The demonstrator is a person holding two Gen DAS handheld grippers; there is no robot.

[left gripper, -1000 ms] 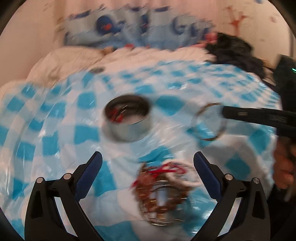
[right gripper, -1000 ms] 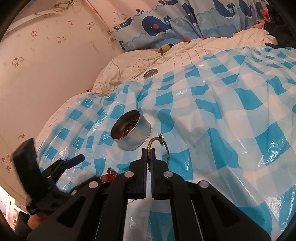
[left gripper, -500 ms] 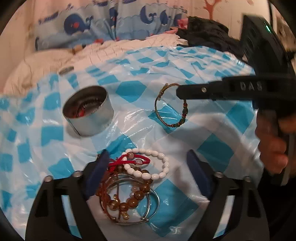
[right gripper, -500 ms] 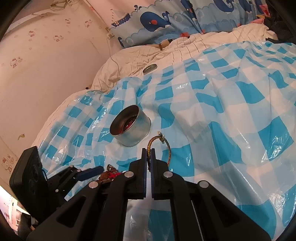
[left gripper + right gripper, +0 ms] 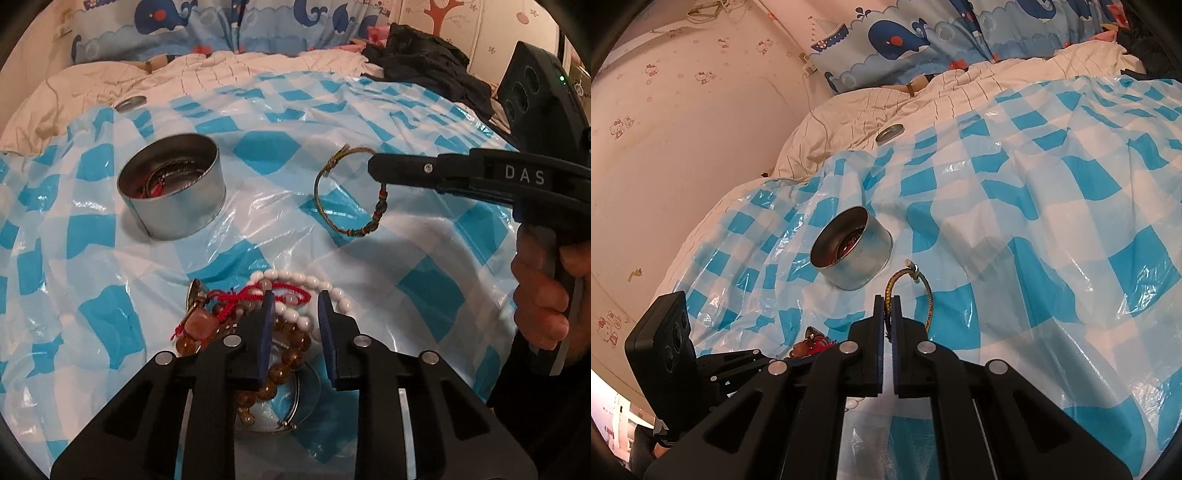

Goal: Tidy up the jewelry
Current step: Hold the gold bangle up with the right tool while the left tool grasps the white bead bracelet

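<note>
While our right claw [image 5: 887, 308] pinches the woven bracelet [image 5: 349, 195] by one side, we let its loop hang ahead of the tips so it can drop into the tin [image 5: 173, 197], which sits ahead and to the left with some pieces already in it. Our left claw [image 5: 293, 314] is narrowed but grips nothing, poised over the bead pile [image 5: 258, 317] directly beneath, its pads straddling the white beads [image 5: 295, 277]. Between bracelet and tin we see only crinkled checked plastic sheet [image 5: 424, 288]; a small metal lid [image 5: 889, 132] lies far beyond.

One tin [image 5: 173, 192], one lid [image 5: 130, 103] (bracelets uncountable, piled).
</note>
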